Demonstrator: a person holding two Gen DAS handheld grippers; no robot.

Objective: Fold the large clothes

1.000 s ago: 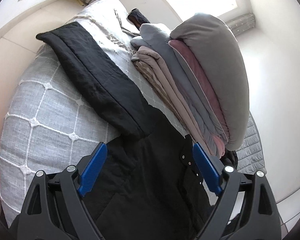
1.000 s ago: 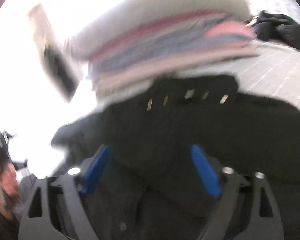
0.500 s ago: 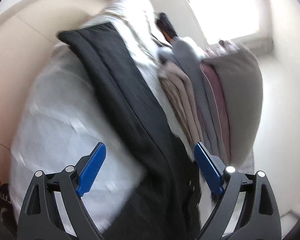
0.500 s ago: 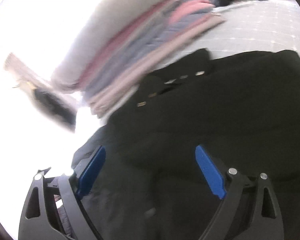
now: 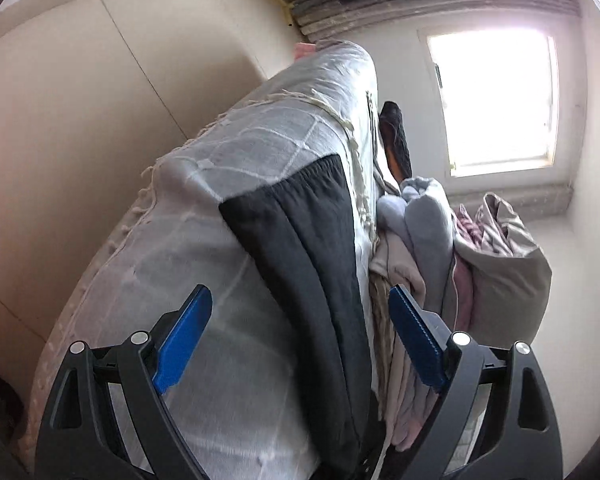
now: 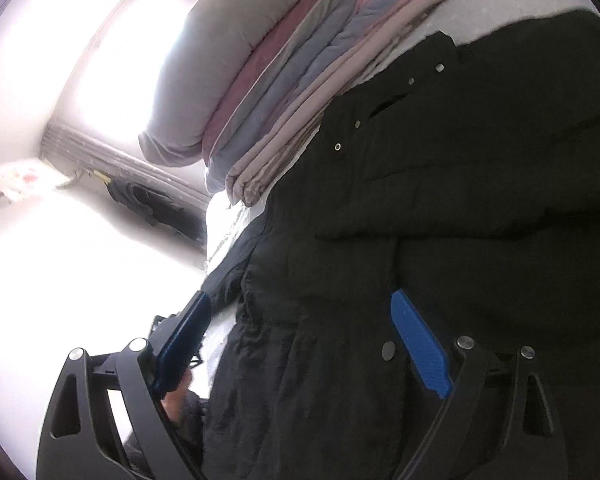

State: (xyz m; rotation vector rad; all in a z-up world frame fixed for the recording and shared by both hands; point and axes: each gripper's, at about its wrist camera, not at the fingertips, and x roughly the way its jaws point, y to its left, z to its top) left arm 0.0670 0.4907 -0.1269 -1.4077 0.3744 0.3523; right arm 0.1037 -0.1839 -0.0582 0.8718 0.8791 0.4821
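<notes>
A large black padded coat [image 6: 440,216] with metal snaps lies spread on the bed. One long black sleeve [image 5: 308,256] stretches away across the bedspread in the left wrist view. My left gripper [image 5: 300,320] is open and empty, hovering over the sleeve near its lower part. My right gripper [image 6: 300,328] is open and empty, just above the coat's body, its fingers astride the coat's left edge. Both views are strongly tilted.
A stack of folded clothes [image 6: 284,64] in grey, pink, blue and beige sits on the bed right beside the coat; it also shows in the left wrist view [image 5: 452,264]. The bed has a white grid-pattern bedspread [image 5: 204,208]. A bright window [image 5: 496,100] and walls lie beyond.
Both grippers have rolled and swung. The left one moved from over the coat's body out along the sleeve. The right one tilted and drew closer to the coat. Both stayed open.
</notes>
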